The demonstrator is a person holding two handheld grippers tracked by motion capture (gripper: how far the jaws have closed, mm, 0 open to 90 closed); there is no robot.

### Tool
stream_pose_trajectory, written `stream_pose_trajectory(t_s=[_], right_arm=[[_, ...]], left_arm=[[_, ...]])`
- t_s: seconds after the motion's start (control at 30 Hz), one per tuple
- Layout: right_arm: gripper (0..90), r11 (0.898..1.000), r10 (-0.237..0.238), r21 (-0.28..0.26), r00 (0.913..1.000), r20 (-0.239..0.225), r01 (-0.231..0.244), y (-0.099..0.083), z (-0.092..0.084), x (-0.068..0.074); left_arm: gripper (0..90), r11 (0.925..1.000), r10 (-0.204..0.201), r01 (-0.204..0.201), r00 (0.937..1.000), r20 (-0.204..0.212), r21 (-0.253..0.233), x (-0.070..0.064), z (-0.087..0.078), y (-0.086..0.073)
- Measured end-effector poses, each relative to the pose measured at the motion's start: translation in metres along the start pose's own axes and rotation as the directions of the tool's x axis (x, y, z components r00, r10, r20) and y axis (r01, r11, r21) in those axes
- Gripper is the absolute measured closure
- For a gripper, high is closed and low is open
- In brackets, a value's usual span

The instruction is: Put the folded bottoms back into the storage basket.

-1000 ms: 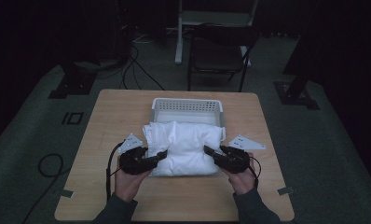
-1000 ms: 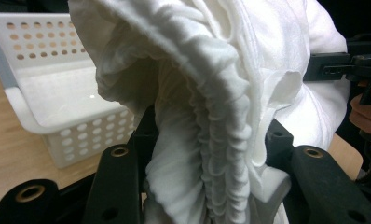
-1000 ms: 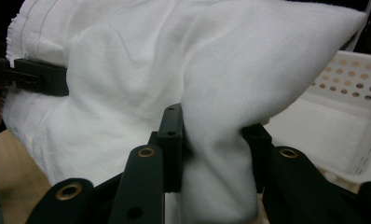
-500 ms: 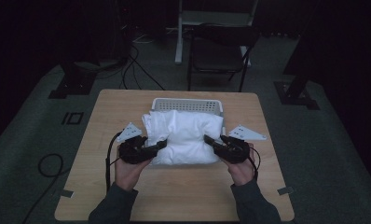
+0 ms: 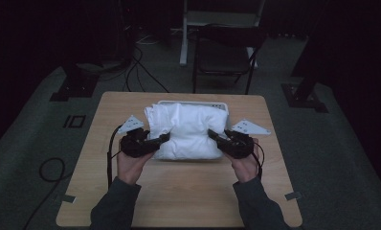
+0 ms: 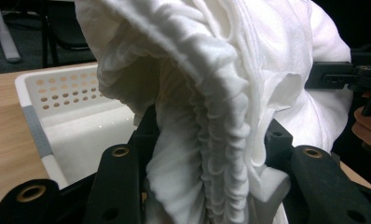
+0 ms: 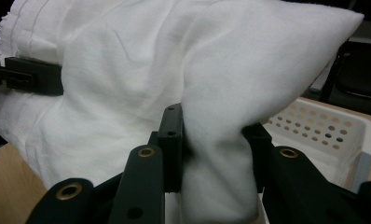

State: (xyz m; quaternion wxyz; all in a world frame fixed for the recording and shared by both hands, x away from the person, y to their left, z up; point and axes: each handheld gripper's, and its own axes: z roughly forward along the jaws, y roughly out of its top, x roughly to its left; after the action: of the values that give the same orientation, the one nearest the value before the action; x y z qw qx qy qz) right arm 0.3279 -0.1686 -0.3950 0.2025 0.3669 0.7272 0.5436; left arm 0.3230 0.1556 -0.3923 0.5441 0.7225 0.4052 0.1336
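This looks like a darkened lab or recording studio rather than a home. A small wooden table stands alone on grey carpet, with black stand bases at ten and two o'clock. Cables trail over the floor at eleven o'clock, and a folding chair waits at twelve.

My cloth hangs over the basket, covering most of it. My left gripper sits left of the basket, my right gripper right of it.
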Motion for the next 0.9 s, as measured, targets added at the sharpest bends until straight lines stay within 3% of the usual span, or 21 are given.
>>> stream_pose_trajectory(t_s=[0.33,0.9], right_arm=[[68.6,1.0,0.012,-0.022,0.9999,0.01,-0.012,0.015,0.005,-0.006],[68.5,0.999,0.028,-0.021,0.9986,0.045,-0.028,0.024,0.017,-0.021]], left_arm=[[54.6,0.9998,0.0,0.0,1.0,-0.001,-0.018,0.006,0.005,0.016],[54.7,0.9999,0.003,-0.003,0.9999,-0.016,-0.013,0.016,0.024,0.03]])
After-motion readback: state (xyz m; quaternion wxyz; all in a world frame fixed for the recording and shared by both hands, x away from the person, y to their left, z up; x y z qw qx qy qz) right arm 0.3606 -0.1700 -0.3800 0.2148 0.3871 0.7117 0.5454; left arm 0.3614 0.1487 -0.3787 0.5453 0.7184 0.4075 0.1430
